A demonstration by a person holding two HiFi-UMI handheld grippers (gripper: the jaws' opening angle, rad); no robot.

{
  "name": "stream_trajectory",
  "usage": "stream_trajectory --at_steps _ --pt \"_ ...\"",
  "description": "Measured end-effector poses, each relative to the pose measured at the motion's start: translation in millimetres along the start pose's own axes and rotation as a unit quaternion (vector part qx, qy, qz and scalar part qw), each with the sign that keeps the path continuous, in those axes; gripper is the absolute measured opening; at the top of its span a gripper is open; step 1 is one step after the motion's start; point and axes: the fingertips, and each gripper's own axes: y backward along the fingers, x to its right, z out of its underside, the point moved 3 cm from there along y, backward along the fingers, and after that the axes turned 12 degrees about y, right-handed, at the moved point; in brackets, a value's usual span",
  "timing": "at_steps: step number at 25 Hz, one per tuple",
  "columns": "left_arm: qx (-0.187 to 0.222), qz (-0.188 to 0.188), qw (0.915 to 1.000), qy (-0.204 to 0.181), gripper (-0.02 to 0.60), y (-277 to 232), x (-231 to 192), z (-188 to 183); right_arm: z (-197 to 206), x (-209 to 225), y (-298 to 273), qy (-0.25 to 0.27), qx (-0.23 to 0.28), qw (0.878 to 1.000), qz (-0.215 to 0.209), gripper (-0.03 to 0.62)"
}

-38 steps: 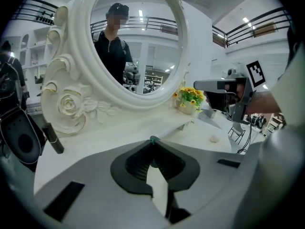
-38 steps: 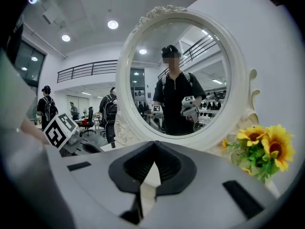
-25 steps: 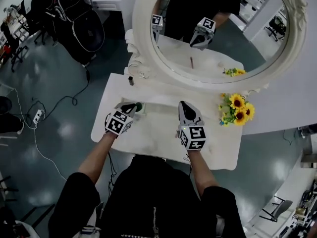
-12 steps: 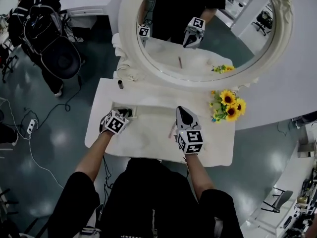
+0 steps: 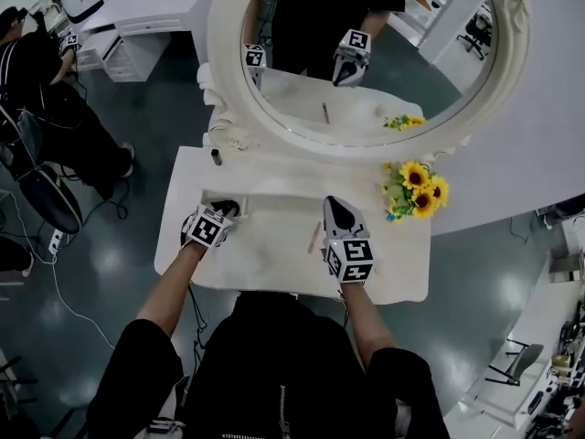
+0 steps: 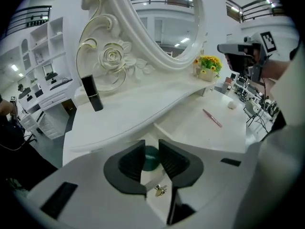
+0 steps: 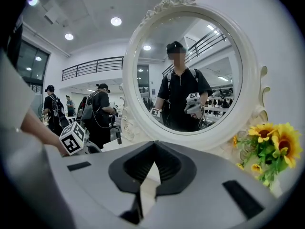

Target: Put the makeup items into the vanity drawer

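Note:
My left gripper (image 5: 225,210) points down into the open vanity drawer (image 5: 207,198) at the tabletop's left. In the left gripper view its jaws (image 6: 151,144) have just been opening and stand a little apart. A dark green round makeup item (image 6: 151,160) lies in the gap just beyond them, and the pads do not press on it. My right gripper (image 5: 336,207) hovers over the middle of the table, shut (image 7: 153,146) with nothing in it. A pink pencil (image 5: 313,237) (image 6: 211,118) lies on the table just left of it. A black lipstick tube (image 5: 216,156) (image 6: 91,93) stands upright on the shelf under the mirror.
A big oval mirror (image 5: 366,53) in a white carved frame rises behind the table. Sunflowers (image 5: 416,188) (image 7: 271,147) stand at the right on the shelf. A small white lump (image 6: 232,105) lies on the table's far side. A person (image 5: 37,71) stands at the left, by floor cables (image 5: 55,240).
My left gripper has sunk into the drawer with the green item and its jaws have parted. My right gripper has shifted slightly over the table and stays shut.

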Motion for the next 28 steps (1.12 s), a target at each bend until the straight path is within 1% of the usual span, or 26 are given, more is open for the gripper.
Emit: stream_trajectory --at_steps 2,4,7,9,12,15,18,21,25,28 --pt "0.012 -0.003 0.9999 0.002 0.094 3 -1 -2 0 -1 0 0.0 0.001 1.0 0.0 0.005" --pt "0.034 -0.008 0.9994 0.006 0.092 12 0 -9 -1 -1 -1 0.0 0.002 1.0 0.0 0.005" --pt "0.092 0.001 0.9955 0.023 0.044 33 7 -30 -4 1 1 0.002 0.007 1.0 0.004 0.005" --pt "0.142 0.012 0.989 0.041 0.031 46 10 -47 -6 5 2 0.001 0.012 1.0 0.01 0.005" --pt "0.206 0.016 0.9759 0.07 0.026 67 15 -72 -10 14 5 -0.003 0.02 1.0 0.019 0.005" --pt "0.241 0.016 0.9674 0.076 0.021 82 20 -91 -12 20 7 -0.004 0.024 0.999 0.025 0.005" --pt "0.249 0.018 0.9653 0.078 0.021 86 23 -102 -13 22 9 -0.005 0.024 0.999 0.029 0.005" --pt "0.242 0.029 0.9677 0.064 0.021 84 34 -109 -11 24 14 -0.008 0.023 0.999 0.035 0.005" --pt "0.225 0.055 0.9719 0.04 0.021 71 61 -119 -5 33 29 -0.014 0.016 0.998 0.052 0.005" --pt "0.214 0.082 0.973 0.028 0.021 53 85 -125 5 45 44 -0.023 0.009 0.997 0.075 0.005"
